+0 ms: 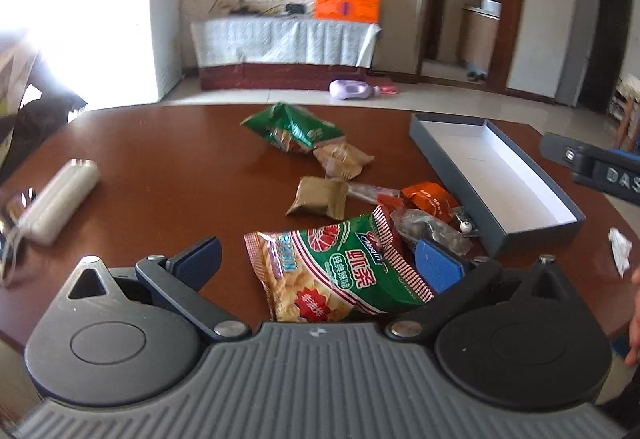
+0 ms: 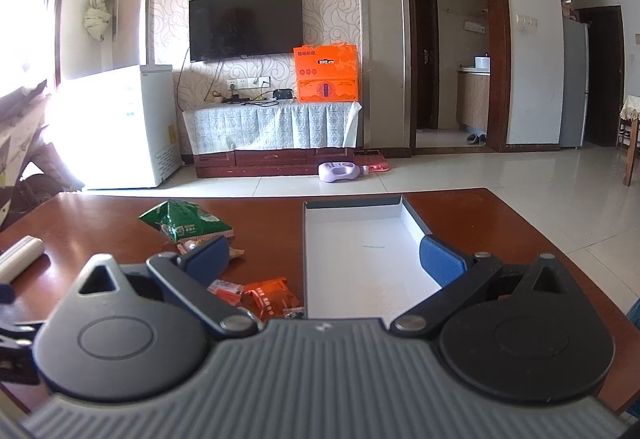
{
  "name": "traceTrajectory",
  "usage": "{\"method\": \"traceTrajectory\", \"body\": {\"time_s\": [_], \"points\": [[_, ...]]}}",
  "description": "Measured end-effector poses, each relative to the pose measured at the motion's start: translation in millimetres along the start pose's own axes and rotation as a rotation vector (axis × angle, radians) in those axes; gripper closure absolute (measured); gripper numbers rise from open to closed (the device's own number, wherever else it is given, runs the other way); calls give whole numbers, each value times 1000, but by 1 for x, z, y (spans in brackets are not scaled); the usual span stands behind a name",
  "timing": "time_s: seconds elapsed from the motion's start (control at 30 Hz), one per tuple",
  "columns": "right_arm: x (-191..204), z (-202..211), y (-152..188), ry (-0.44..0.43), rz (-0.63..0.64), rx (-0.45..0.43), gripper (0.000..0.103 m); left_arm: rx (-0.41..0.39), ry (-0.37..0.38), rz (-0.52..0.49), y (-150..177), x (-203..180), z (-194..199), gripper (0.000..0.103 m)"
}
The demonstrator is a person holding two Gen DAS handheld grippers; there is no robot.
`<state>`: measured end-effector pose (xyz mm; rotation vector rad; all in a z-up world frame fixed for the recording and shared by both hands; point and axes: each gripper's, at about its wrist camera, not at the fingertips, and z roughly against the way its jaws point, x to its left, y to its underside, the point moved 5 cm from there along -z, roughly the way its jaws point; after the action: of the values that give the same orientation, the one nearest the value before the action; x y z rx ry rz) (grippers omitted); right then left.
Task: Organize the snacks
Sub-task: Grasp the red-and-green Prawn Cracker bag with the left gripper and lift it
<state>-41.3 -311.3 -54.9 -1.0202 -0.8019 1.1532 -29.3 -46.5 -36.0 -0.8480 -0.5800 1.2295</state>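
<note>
In the left wrist view my left gripper (image 1: 320,263) is open, low over the brown table (image 1: 160,167). A green and red shrimp-chip bag (image 1: 340,275) lies flat between its blue fingers, and the right pad looks to touch the bag's edge. Beyond it lie a clear bag of dark nuts (image 1: 428,227), an orange packet (image 1: 430,197), two tan packets (image 1: 320,195) and a green bag (image 1: 296,129). The open shallow box (image 1: 492,167) sits to the right, empty. My right gripper (image 2: 324,259) is open and holds nothing, hovering at the near end of the box (image 2: 360,239).
A white roll (image 1: 60,195) lies at the table's left side. A small white wrapper (image 1: 620,251) and a person's hand (image 1: 634,319) show at the right edge. Behind the table are tiled floor, a TV cabinet and a white freezer (image 2: 128,127).
</note>
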Motion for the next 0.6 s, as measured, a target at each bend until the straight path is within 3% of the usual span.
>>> {"method": "traceTrajectory", "body": {"time_s": [0.27, 0.6], "points": [[6, 4, 0, -29, 30, -7, 0, 59, -86, -84, 12, -16, -38, 0], [22, 0, 7, -43, 92, 25, 0, 71, -65, 0, 14, -9, -50, 0]]}}
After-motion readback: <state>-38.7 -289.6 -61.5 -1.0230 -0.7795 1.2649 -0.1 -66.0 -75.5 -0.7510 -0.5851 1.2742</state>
